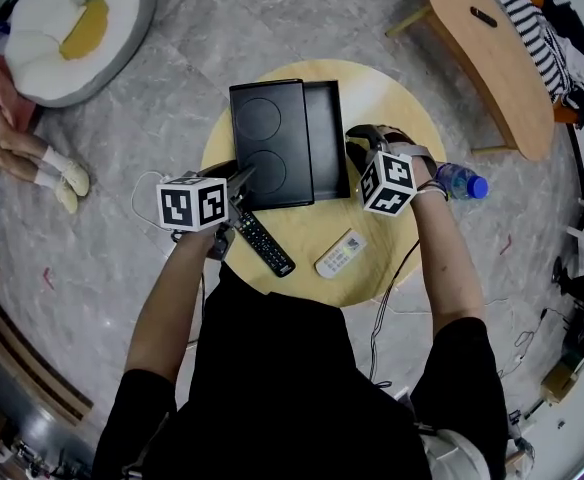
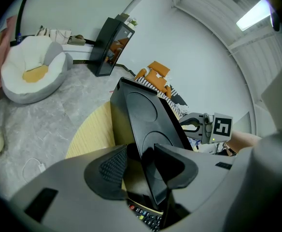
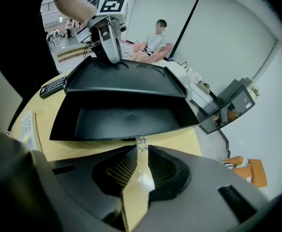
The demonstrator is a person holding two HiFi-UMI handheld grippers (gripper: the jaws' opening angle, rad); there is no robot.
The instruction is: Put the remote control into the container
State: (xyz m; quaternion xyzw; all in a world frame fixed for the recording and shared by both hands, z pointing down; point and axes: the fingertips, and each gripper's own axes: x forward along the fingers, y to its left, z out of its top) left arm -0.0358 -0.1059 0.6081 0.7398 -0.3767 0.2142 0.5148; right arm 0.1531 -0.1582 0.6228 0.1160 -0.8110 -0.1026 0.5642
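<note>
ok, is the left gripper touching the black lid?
Touching. The left gripper view shows the left gripper with its jaws closed on the near edge of the black lid, holding it tilted.

You see a black rectangular plastic container point(image 1: 325, 138) with its black flat lid point(image 1: 267, 143), a slim black remote control point(image 1: 264, 240) and a small white remote control point(image 1: 340, 253) on a pale yellow round wooden table point(image 1: 397, 103).
</note>
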